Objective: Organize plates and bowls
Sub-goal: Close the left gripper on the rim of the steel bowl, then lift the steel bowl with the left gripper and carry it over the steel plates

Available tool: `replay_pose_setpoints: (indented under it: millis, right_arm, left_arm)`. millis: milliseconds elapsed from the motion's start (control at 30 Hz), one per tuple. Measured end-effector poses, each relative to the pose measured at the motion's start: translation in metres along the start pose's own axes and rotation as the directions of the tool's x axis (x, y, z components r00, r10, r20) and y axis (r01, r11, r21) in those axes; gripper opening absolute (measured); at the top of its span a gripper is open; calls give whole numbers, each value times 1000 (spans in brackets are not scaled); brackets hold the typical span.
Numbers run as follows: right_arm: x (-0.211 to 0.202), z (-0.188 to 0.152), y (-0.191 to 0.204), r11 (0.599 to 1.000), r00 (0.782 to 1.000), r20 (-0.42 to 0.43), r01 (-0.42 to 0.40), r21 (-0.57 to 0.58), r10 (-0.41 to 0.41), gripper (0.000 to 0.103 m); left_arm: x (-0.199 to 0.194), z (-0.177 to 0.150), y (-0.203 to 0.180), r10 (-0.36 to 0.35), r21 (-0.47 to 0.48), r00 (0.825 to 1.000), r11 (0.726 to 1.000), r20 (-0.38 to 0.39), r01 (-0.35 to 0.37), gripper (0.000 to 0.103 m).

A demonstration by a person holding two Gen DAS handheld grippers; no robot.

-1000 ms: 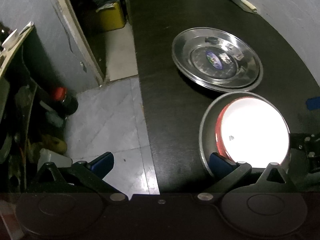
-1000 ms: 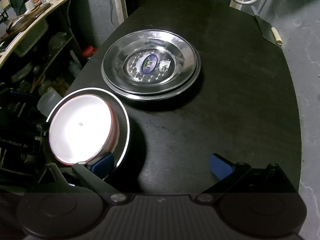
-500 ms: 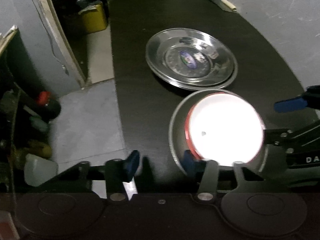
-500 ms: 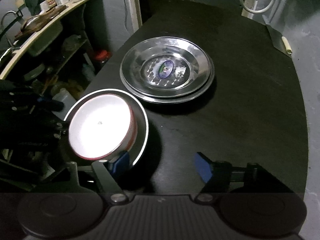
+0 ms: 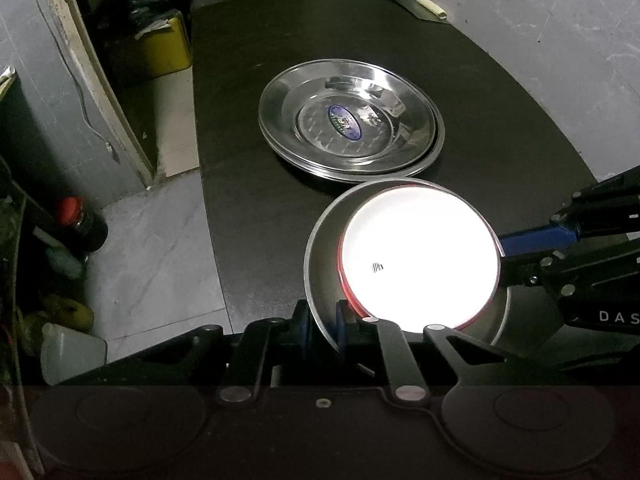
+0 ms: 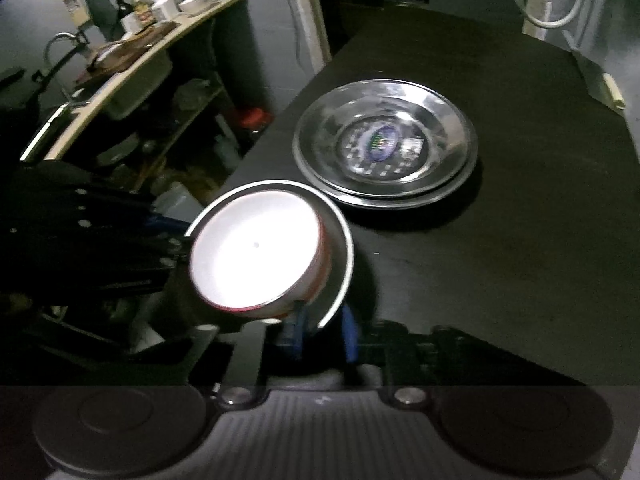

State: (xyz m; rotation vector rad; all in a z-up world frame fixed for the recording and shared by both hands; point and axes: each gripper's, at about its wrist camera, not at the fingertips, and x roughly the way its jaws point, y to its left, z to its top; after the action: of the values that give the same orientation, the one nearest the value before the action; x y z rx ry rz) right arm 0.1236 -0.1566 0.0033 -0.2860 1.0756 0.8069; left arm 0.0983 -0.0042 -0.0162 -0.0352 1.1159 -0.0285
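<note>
Looking at the steel bowl (image 5: 320, 280) first: it sits near the front left edge of my black counter (image 5: 500, 120), with a red-walled bowl (image 5: 418, 258) whose white inside glares bright nested in it, leaning toward the steel bowl's right side. My left tool (image 5: 322, 326) has its blue pads closed down on the steel bowl's near rim, one pad inside and one outside. My right tool (image 6: 320, 330) pinches the same steel rim from the opposite side; its view is blurred, but a blue pad sits on each side of the rim there. I cannot tell whether the bowls are off the counter or resting on it. Just behind them lies a stack of steel plates (image 5: 350, 120), the top one carrying a blue oval sticker (image 5: 344, 122). Left of the counter I see grey floor tiles (image 5: 152, 240) and a yellow container (image 5: 160, 46).
</note>
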Motion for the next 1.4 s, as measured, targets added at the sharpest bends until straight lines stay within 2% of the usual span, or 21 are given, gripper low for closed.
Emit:
replay_pose_setpoints:
  millis: [500,767,900,1400]
  right_arm:
    - [1,-2,-7,999,999,3,-42,34,42,22]
    - [5,-4,-23,988,994,6,-106,115,106,22]
    - [5,-3,-17,992,996,3,-88,87,88,22]
    - [-2,-4,-18,992,996,31,-82,95,80,20]
  left_arm:
    - [0,0,-1,12,-5,1000,1000,-3,-12,14]
    - [0,1,-3,20,-4,1000,1000,-6,-20,13]
    - [0,1,-4,23,-1,1000,1000,-5,-23,13]
    - [-3,4,-4,17,-18,1000,1000,14,-17,13]
